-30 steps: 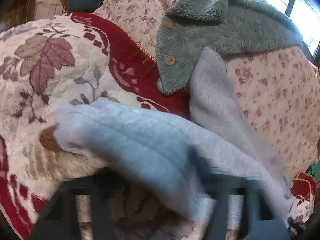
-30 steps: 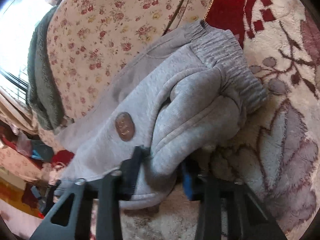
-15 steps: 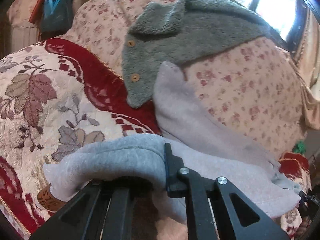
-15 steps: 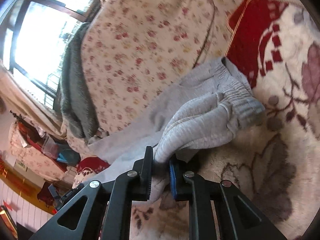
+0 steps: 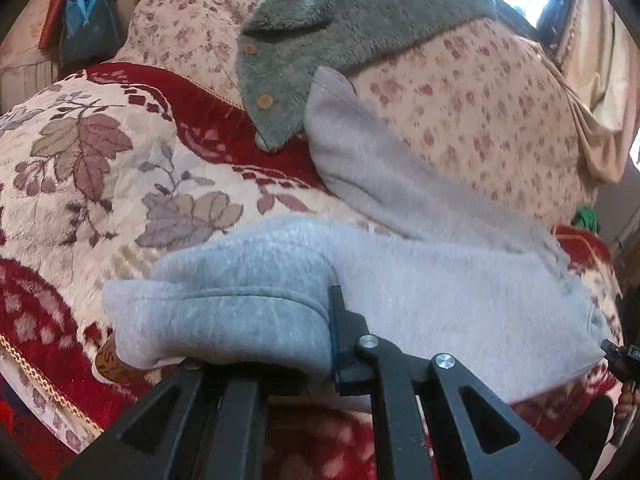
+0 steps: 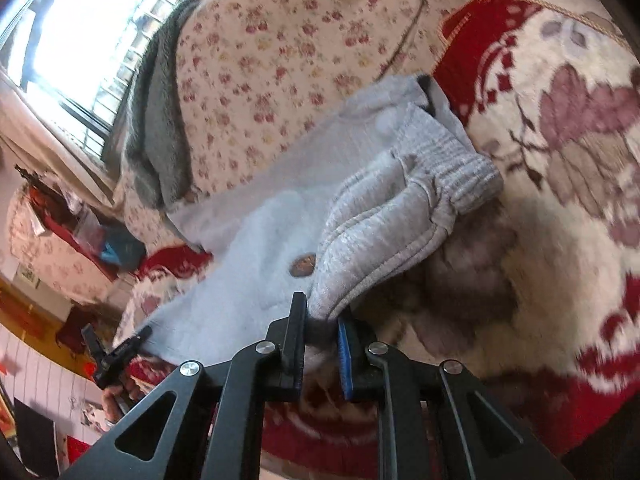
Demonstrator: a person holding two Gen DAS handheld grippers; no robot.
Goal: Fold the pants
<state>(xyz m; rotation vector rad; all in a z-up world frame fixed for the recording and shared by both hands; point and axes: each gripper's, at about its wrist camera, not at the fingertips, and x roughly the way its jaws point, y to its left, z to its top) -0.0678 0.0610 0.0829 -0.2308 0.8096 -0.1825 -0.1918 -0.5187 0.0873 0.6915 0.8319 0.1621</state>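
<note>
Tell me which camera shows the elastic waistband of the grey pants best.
The right wrist view. There the ribbed waistband of the grey pants sits bunched in plain sight, just beyond the right gripper pinching the fabric. The left wrist view shows only smooth folded cloth and a leg running up the floral cushion; no waistband is visible there.

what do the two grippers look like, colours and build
Both are matte black. The right gripper has two flat fingers on angled struts with triangular cut-outs, joined by round silver screws; one finger carries a bright blue pad. The left gripper has the same black struts, cut-outs and silver screws, with a thin blue edge on its visible finger. No cables, markings or sleeves show.
</note>
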